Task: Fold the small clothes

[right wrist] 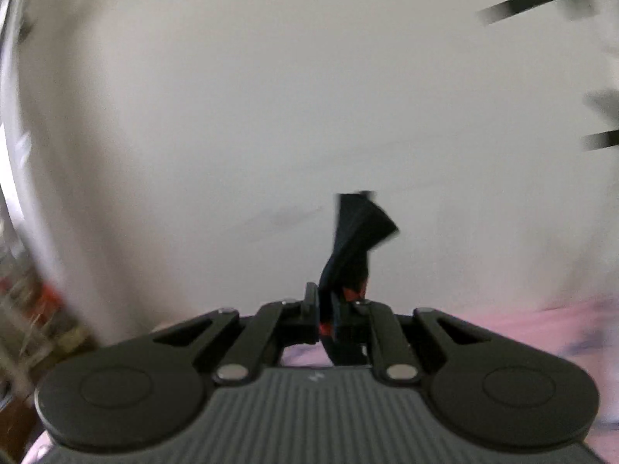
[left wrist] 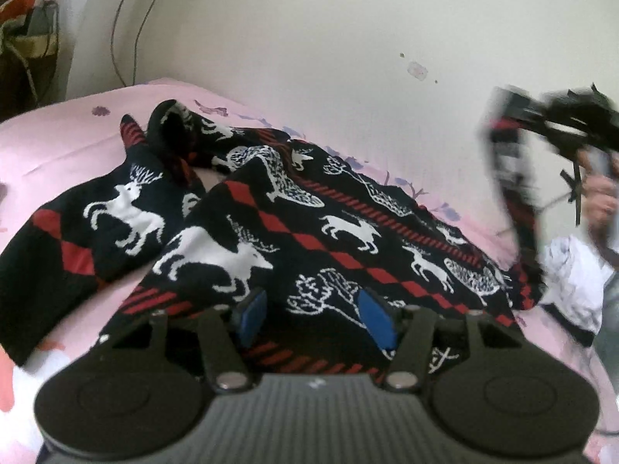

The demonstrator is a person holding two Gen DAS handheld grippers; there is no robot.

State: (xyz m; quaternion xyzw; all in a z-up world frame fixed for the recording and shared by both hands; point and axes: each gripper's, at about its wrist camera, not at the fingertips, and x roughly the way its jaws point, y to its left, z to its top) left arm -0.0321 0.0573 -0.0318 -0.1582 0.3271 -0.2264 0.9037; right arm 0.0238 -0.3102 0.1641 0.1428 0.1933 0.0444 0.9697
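A small black garment (left wrist: 294, 228) with white deer and red diamond bands lies spread on the pink sheet (left wrist: 73, 143). My left gripper (left wrist: 313, 317) is open, its blue pads low over the garment's near hem, holding nothing. My right gripper (right wrist: 327, 309) is shut on a corner of the garment (right wrist: 358, 232), which sticks up between the fingers against the white wall. In the left wrist view the right gripper (left wrist: 557, 123) is blurred at the right, raised, with a strip of the garment (left wrist: 514, 201) hanging from it down to the bed.
A white wall (left wrist: 329, 38) rises behind the bed, with cables (left wrist: 127, 31) hanging at the left. A cluttered corner with a basket (left wrist: 31, 38) is at the far left. White cloth (left wrist: 572, 282) lies at the bed's right edge.
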